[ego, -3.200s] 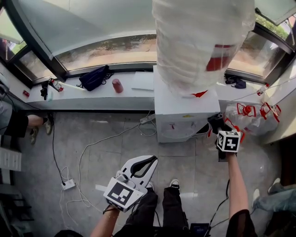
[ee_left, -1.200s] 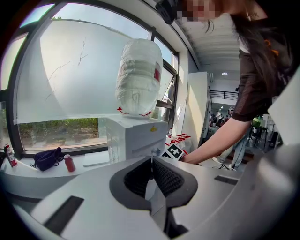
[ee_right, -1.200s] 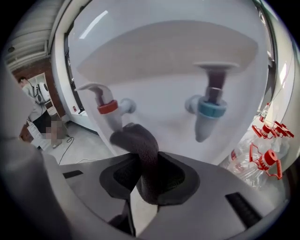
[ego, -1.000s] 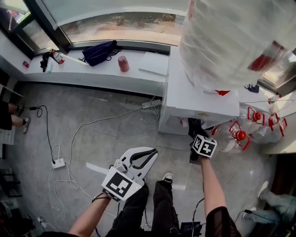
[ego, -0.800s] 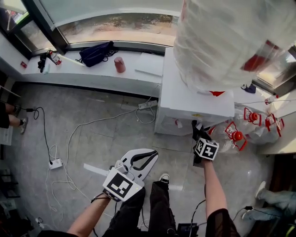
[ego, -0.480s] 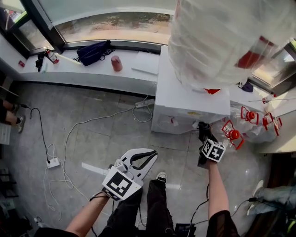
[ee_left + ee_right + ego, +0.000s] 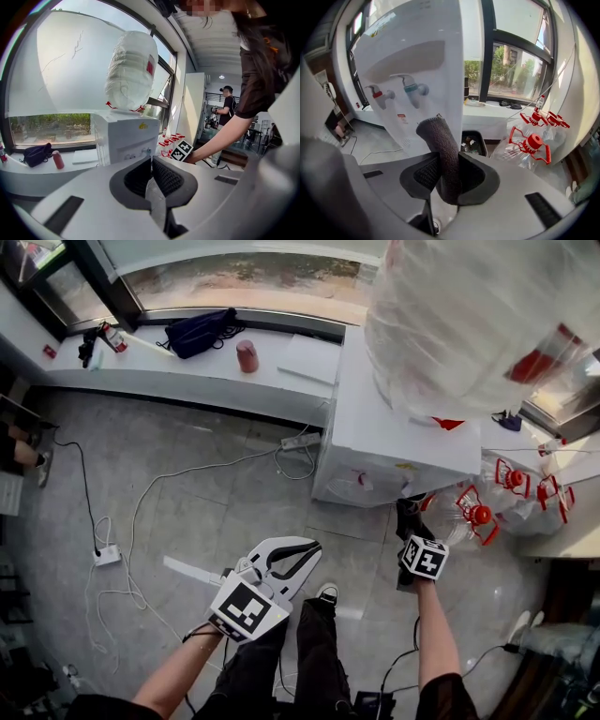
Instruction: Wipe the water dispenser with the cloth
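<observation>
Right gripper (image 7: 449,165): jaws clamped on a dark rolled cloth (image 7: 442,145). The cloth's long axis is upright, its tip leaning toward the front of the water dispenser (image 7: 417,56), below the red tap (image 7: 377,93) and blue tap (image 7: 412,88); contact cannot be judged. Left gripper (image 7: 151,161): jaws together, empty, well before the dispenser. Bare floor (image 7: 187,493) lies before the dispenser; empty bottles (image 7: 473,517) crowd its right side; a window ledge (image 7: 187,381) adjoins the other.

Coarse looped cloth (image 7: 443,150), smooth glossy plastic water dispenser (image 7: 423,51)
</observation>
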{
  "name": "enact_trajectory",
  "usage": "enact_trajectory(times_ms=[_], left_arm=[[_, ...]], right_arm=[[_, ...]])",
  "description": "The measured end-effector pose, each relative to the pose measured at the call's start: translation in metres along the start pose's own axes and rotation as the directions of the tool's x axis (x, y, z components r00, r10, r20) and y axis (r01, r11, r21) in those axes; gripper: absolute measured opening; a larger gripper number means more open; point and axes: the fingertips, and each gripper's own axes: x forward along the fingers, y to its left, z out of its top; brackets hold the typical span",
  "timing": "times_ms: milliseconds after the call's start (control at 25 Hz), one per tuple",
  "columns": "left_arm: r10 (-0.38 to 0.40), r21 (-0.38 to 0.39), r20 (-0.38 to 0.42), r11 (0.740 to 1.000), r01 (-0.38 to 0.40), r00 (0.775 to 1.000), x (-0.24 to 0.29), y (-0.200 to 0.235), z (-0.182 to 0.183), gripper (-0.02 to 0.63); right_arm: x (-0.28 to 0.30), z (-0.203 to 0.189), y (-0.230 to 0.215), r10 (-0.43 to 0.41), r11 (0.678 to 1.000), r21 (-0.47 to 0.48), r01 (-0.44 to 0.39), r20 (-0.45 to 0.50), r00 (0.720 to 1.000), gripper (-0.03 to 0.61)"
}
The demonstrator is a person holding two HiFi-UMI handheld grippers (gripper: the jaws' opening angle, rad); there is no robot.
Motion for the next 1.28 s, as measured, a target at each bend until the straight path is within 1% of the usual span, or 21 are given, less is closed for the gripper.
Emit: enact_trajectory(times_ms=[200,360,560,680,760,840,960,1160,1280], left_arm=[[0.023,-0.021,0.005,1.0,-0.023,1.0,-0.007,0.012,-0.008,0.02],[0.042,-0.037,0.005,0.998,-0.042,0.999,-0.012,0.024,-0.021,0.02],[0.093,-0.069,0.004,0.993,-0.092,0.996,-0.018,0.047,-0.045,0.02],[0.121,-0.089,0.004,0.989,-0.12,0.993,-0.021,0.059,-0.061,0.02],[0.14,-0.103,0.002,0.985,-0.139,0.99,-0.024,0.066,-0.071,0.02],[0.156,-0.116,-0.005,0.981,-0.156,0.988,-0.027,0.07,-0.083,0.02],[0.174,-0.131,-0.02,0.976,-0.175,0.985,-0.03,0.074,-0.099,0.02],[0.19,-0.145,-0.044,0.97,-0.195,0.981,-0.034,0.076,-0.114,0.02],[0.185,-0.143,-0.05,0.971,-0.19,0.981,-0.03,0.074,-0.114,0.02]], right_arm=[[0.02,-0.011,0.063,0.088,0.994,-0.057,-0.09,-0.038,0.995,0.106],[0.039,-0.02,0.121,0.161,0.978,-0.124,-0.168,-0.069,0.985,0.106],[0.064,-0.036,0.186,0.227,0.932,-0.26,-0.252,-0.123,0.966,0.106],[0.079,-0.044,0.212,0.25,0.905,-0.317,-0.285,-0.146,0.957,0.107],[0.091,-0.045,0.225,0.256,0.893,-0.341,-0.294,-0.152,0.955,0.106],[0.103,-0.045,0.234,0.257,0.89,-0.347,-0.296,-0.156,0.954,0.106],[0.12,-0.043,0.234,0.24,0.897,-0.339,-0.283,-0.164,0.957,0.107],[0.134,-0.041,0.205,0.184,0.921,-0.312,-0.232,-0.176,0.967,0.107],[0.131,-0.043,0.183,0.184,0.918,-0.318,-0.239,-0.192,0.964,0.11]])
